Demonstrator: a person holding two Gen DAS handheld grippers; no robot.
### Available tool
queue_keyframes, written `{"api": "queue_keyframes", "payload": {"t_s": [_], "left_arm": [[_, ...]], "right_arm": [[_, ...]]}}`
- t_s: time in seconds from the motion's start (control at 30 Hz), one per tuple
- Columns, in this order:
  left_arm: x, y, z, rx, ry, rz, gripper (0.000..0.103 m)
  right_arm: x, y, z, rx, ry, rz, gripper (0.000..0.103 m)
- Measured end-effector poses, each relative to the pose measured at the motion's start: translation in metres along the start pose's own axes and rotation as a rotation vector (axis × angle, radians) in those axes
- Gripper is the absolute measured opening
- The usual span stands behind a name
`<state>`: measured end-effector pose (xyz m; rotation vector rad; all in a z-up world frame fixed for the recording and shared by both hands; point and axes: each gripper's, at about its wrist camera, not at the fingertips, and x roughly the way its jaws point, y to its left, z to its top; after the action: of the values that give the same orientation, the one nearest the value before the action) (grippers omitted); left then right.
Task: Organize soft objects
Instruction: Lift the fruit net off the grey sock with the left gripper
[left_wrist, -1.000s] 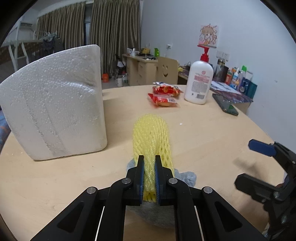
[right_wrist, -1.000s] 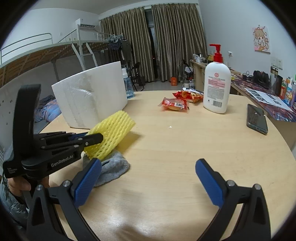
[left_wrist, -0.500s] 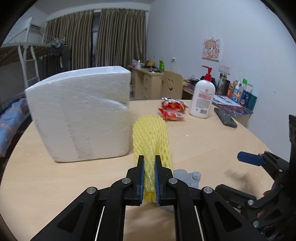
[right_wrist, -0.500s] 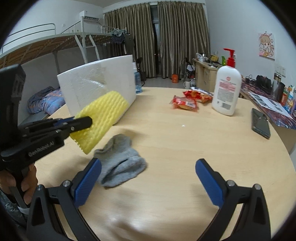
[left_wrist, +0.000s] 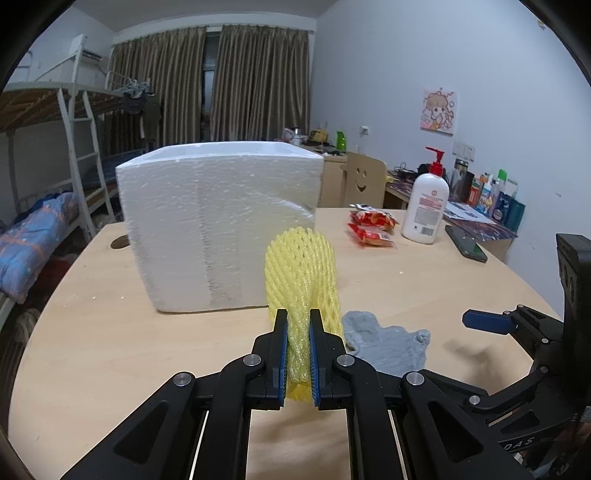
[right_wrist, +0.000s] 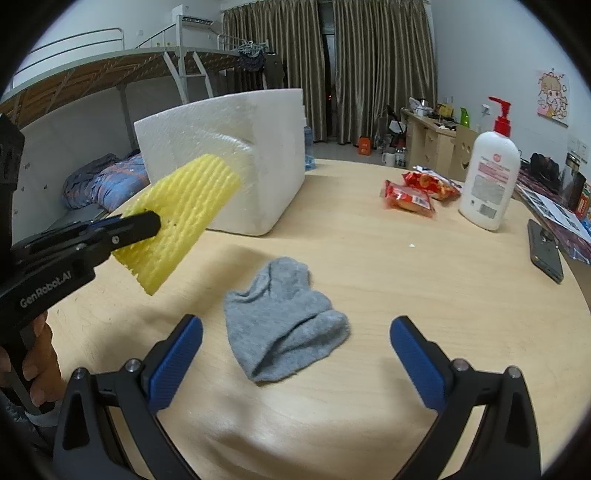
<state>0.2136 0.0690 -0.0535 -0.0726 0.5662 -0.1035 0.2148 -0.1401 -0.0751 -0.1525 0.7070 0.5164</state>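
Note:
My left gripper (left_wrist: 297, 332) is shut on a yellow foam net sleeve (left_wrist: 301, 275), holding it in the air above the table. The right wrist view shows the same sleeve (right_wrist: 184, 214) raised at the left, in front of a white foam box (right_wrist: 229, 162). That white foam box (left_wrist: 221, 229) stands just behind the sleeve in the left wrist view. A crumpled grey sock (right_wrist: 284, 317) lies flat on the round wooden table (right_wrist: 424, 273). My right gripper (right_wrist: 295, 332) stands open just in front of the sock, touching nothing. The grey sock (left_wrist: 388, 343) lies right of my left fingers.
Two red snack packets (right_wrist: 410, 195) and a white pump bottle (right_wrist: 487, 177) stand at the far right of the table. A dark phone (right_wrist: 545, 249) lies near the right edge. A bunk bed (left_wrist: 48, 166) stands beyond the table's left side.
My left gripper has lifted the yellow sleeve off the grey sock and carried it toward the foam box. The sock now lies uncovered. My right gripper has closed in on the sock.

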Motion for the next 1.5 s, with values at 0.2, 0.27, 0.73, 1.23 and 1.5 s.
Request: {"api": "queue_keyframes", "payload": {"t_s": [0.2,0.27,0.73,1.23,1.5], "left_arm": [[0.0,0.01,-0.005,-0.022,0.005,0.008,0.01],[0.0,0.013,-0.007,-0.03,0.006,0.009,0.01],[0.01,0.017,-0.013,-0.059,0.02,-0.024,0.01],[0.006,0.018,-0.013,-0.071,0.0,-0.044,0.01],[-0.01,0.015,-0.012,-0.057,-0.027,-0.038,0.01]], "right_arm": [[0.011,0.013,0.003,-0.038,0.023,-0.005,0.103],[0.018,0.014,0.004,-0.039,0.041,0.0,0.103],[0.044,0.013,0.003,-0.001,0.152,-0.027,0.094],[0.05,0.017,0.002,-0.018,0.187,-0.056,0.072],[0.046,0.019,0.002,-0.023,0.167,-0.006,0.026]]}}
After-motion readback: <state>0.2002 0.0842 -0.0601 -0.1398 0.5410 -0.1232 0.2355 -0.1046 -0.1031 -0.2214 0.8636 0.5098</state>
